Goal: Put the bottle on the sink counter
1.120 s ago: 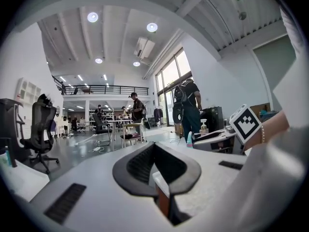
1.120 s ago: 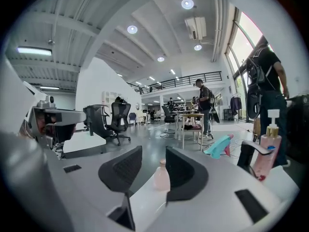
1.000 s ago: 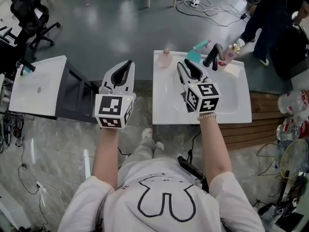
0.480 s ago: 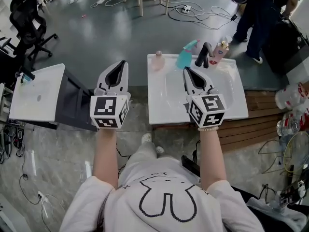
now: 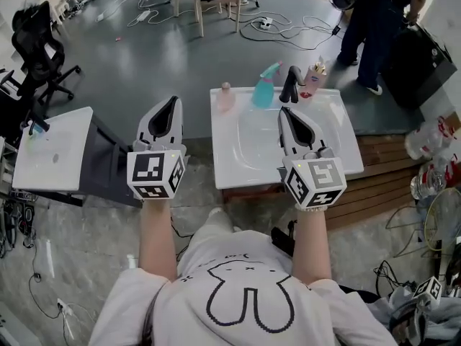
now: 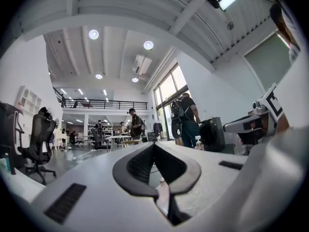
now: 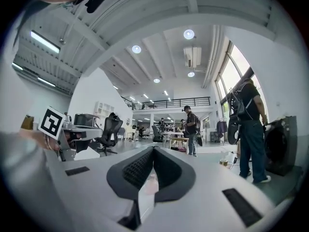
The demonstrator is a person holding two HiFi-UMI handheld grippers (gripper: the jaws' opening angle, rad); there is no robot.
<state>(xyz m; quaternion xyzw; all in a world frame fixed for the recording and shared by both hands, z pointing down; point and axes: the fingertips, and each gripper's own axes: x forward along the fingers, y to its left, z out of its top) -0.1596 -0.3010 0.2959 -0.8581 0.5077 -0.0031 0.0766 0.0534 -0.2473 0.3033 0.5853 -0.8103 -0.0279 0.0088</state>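
Note:
A white sink [image 5: 338,157] stands ahead of me, with a black faucet [image 5: 292,83] at its back rim. On that rim stand a small pink bottle [image 5: 225,96], a teal spray bottle [image 5: 265,92] and a pink-and-white pump bottle [image 5: 312,79]. My right gripper [image 5: 283,111] hangs over the basin, shut and empty, short of the faucet. My left gripper [image 5: 171,101] is shut and empty over the floor gap left of the sink. The jaws meet at the tips in the left gripper view [image 6: 153,144] and in the right gripper view [image 7: 153,149].
A second white sink unit [image 5: 50,150] stands at the left, with a black office chair [image 5: 39,45] behind it. A person [image 5: 374,20] stands at the far right beside a black case [image 5: 414,56]. Wooden decking [image 5: 385,171] and water bottles [image 5: 432,139] lie right of the sink.
The right gripper's jaws have closed with nothing in them. Both grippers have drawn back from the sink's back rim toward its near edge. The view has shifted backward.

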